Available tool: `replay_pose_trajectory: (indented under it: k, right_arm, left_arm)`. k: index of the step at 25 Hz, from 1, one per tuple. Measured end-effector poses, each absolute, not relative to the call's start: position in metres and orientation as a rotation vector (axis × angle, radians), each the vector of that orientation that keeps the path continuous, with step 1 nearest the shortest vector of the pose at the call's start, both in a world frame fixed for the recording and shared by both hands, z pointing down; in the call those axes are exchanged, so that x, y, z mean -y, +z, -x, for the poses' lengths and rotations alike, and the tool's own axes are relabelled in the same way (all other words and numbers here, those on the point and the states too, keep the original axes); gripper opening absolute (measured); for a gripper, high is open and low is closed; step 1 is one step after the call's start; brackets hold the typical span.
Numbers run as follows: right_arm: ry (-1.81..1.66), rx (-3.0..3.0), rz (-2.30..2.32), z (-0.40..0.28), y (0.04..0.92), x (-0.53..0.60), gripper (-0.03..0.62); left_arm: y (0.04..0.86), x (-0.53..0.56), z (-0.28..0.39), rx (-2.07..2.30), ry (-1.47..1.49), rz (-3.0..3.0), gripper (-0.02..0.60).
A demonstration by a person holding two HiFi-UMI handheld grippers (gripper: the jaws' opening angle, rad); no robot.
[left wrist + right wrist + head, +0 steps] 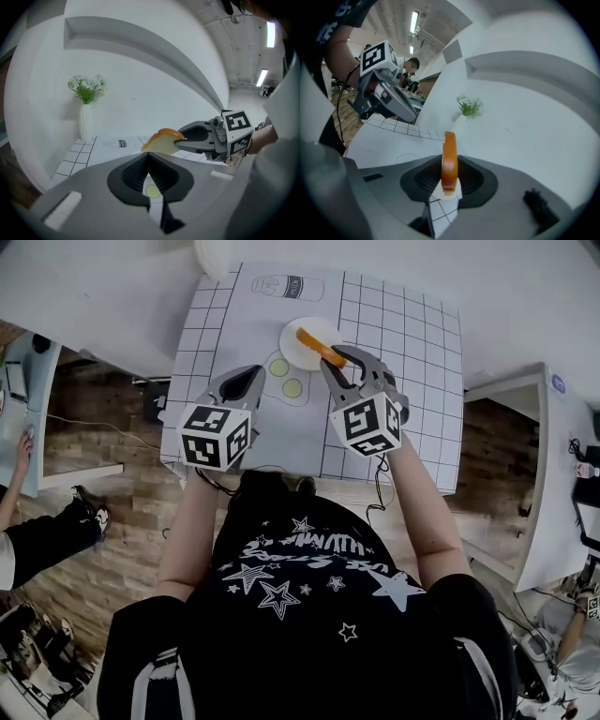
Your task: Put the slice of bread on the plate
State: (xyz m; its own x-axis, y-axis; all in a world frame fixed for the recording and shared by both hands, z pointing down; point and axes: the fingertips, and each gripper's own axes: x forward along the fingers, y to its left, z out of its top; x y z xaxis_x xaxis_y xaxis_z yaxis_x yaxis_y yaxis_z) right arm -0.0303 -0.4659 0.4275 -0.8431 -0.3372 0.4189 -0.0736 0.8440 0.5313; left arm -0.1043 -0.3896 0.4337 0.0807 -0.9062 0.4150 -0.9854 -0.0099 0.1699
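Note:
The slice of bread (319, 346), pale with an orange crust, is pinched on edge in my right gripper (334, 360), which is shut on it. It hangs over the right part of the white plate (294, 351) on the gridded mat. In the right gripper view the slice (449, 159) stands upright between the pads. My left gripper (247, 381) hovers left of the plate, shut and holding nothing. The left gripper view looks past its own closed tips (149, 157) at the bread (162, 140) and the right gripper (193, 136).
Two green circles (286, 377) and a printed bottle outline (287, 285) mark the mat (403, 352). A white vase of flowers (86, 117) stands at the table's far corner. Wooden floor (94, 427) and white desks surround the table; people sit at the left and lower right.

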Motion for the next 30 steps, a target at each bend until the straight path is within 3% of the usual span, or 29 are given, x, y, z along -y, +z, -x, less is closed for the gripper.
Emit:
replay_pose_trajectory:
  k: [18,30]
  right_arm:
    - [-1.145,2.154,-0.230,0.084,0.507,0.514,0.098]
    - [-0.987,2.195,0.011,0.075,0.547,0.486,0.114]
  left_arm:
    - [0.451,0.447,0.168,1.787,0.293,-1.962,0.009]
    - [0.464,0.441,0.170,1.768,0.291,-1.922,0.009]
